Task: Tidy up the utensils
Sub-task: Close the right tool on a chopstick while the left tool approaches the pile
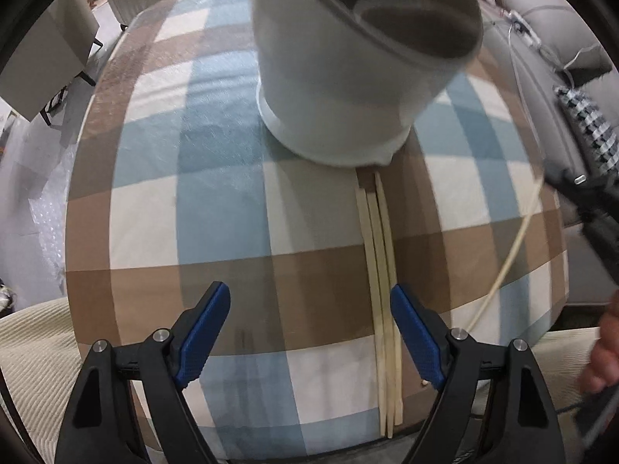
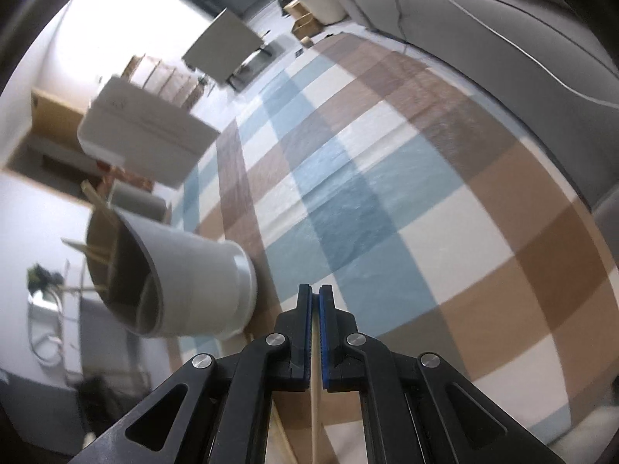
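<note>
A grey-white utensil holder (image 1: 348,77) stands on the checked tablecloth (image 1: 216,201). In the right wrist view the holder (image 2: 197,282) has several chopsticks (image 2: 96,232) in it. Three pale chopsticks (image 1: 381,290) lie side by side on the cloth in front of the holder. My left gripper (image 1: 309,328) is open just above the cloth, its right finger beside these chopsticks. My right gripper (image 2: 315,297) is shut on one chopstick (image 2: 315,406), which runs back between the pads. In the left wrist view that chopstick (image 1: 510,255) hangs at the right, held by the right gripper's black body (image 1: 592,201).
A grey sofa (image 1: 541,58) with a cable and a houndstooth cushion (image 1: 588,123) lies along the table's right side. A ribbed cream cloth (image 1: 35,348) is at the near edge. A chair (image 1: 50,50) stands at far left.
</note>
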Demonstrator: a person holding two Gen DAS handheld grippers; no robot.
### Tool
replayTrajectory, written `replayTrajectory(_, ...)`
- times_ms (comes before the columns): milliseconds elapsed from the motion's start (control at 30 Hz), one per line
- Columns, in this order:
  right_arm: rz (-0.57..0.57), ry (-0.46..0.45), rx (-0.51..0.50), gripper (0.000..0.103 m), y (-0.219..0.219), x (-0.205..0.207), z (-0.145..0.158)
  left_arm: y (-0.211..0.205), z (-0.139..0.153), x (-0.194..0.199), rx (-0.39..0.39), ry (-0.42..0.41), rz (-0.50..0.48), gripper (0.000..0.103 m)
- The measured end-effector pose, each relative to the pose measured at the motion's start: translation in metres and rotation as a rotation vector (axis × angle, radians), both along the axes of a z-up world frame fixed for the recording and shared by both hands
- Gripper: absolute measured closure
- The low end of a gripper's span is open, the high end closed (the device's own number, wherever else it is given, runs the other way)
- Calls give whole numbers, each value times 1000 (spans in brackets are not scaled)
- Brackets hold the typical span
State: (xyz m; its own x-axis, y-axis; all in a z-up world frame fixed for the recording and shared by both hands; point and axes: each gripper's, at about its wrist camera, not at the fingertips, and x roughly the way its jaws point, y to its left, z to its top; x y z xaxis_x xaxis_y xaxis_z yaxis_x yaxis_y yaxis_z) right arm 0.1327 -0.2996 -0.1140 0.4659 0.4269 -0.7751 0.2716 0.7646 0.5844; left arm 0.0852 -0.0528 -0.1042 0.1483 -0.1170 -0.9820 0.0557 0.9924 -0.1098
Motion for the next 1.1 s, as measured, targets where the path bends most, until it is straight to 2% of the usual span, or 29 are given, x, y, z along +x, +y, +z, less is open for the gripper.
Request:
replayTrajectory(200,-36,-23,57,100,-15,-2,6,-4,-14,1,41,43,25,23)
replayTrajectory(333,-34,-42,59,100,-18,1,9,-10,-21,2,85,36,15,22)
replayTrajectory(500,-24,-51,42,101,-22,-2,13,-10,-25,-2,73,49,52,22)
replayTrajectory(800,-8,-75,30,100,-20,-5,20,-24,-33,-8,99,35,36,23)
replayTrajectory(867,-7,-78,24,100,-21,-6,21,-24,-32,-7,99,23,36,30)
replayTrajectory(933,-10,-75,25,100,-21,-6,20,-20,-21,-2,96,10,30,46)
replayTrajectory(1100,3,-78,19,100,-17,-5,22,-20,-21,8,83,-20,50,46)
